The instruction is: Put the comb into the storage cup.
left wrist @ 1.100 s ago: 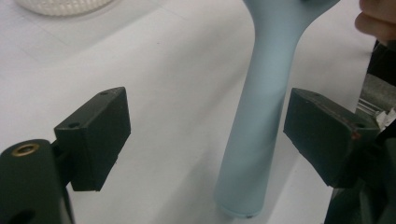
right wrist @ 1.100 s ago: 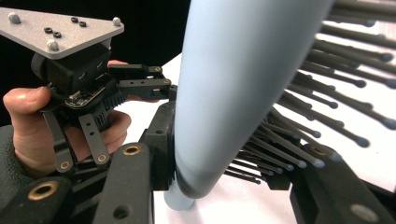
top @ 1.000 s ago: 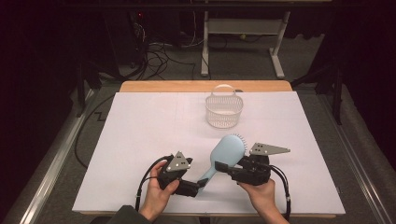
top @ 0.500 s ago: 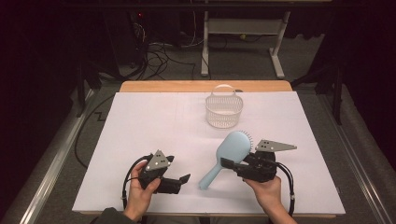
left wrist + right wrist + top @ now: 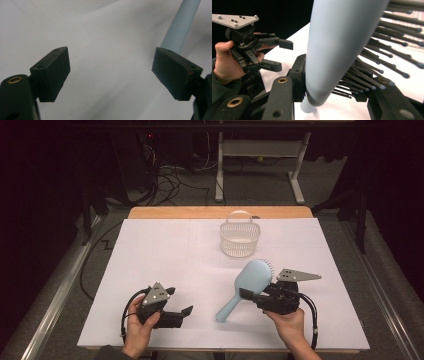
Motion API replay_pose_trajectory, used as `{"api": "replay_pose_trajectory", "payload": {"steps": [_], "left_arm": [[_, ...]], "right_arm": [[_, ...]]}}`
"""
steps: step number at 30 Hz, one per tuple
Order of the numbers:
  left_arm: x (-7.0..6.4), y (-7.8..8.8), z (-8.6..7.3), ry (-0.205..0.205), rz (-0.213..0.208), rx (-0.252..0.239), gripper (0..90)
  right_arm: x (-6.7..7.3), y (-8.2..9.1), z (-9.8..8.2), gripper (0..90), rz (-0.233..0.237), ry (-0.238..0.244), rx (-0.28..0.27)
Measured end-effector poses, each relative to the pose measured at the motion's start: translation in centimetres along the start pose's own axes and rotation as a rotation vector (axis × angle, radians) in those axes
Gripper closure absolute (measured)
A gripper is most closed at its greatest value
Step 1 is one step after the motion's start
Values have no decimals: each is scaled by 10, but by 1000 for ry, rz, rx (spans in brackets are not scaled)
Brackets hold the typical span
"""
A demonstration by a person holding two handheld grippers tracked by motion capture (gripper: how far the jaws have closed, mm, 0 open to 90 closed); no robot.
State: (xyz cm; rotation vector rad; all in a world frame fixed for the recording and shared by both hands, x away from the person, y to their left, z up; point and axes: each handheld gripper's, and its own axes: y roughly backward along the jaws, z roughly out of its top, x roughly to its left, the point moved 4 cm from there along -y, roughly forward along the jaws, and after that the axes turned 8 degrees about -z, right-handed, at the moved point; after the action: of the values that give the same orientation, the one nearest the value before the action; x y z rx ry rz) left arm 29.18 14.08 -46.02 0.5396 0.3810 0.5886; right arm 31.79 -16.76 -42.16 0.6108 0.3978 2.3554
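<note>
The right gripper [image 5: 248, 295] clamps the light blue hairbrush [image 5: 248, 281] at its head; the left gripper [image 5: 186, 312] hangs agape nearby; a white basket [image 5: 240, 239] stands beyond.

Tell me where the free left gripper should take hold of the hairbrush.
Probably the handle: a slim straight bar that fits between the open left gripper, coming from the left. The right gripper already clamps the hairbrush at its head.

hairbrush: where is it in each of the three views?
High view: the blue hairbrush lies right of centre, its head in the right gripper.
Left gripper view: its handle shows at upper right.
Right gripper view: brush head between the jaws, centre.
Shared landmark: the white table cover.
</note>
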Motion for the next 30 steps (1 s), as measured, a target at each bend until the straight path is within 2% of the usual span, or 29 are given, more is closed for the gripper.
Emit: {"api": "replay_pose_trajectory", "payload": {"steps": [7, 17, 19, 20, 22, 30], "left_arm": [[16, 17, -7, 34, 41, -45, 161], [30, 27, -20, 69, 69, -54, 161], [33, 30, -22, 78, 71, -70, 161], [38, 33, -23, 99, 78, -94, 161], [41, 35, -25, 115, 81, -115, 161], [49, 39, -30, 107, 117, -121, 161]], "right_arm": [[-1, 0, 2, 564, -3, 1, 6], [-6, 2, 5, 564, -12, -6, 15], [-6, 2, 6, 563, -12, -6, 16], [-6, 2, 7, 563, -14, -6, 19], [-7, 2, 8, 563, -17, -4, 25], [-8, 3, 14, 563, -20, 1, 29]]}}
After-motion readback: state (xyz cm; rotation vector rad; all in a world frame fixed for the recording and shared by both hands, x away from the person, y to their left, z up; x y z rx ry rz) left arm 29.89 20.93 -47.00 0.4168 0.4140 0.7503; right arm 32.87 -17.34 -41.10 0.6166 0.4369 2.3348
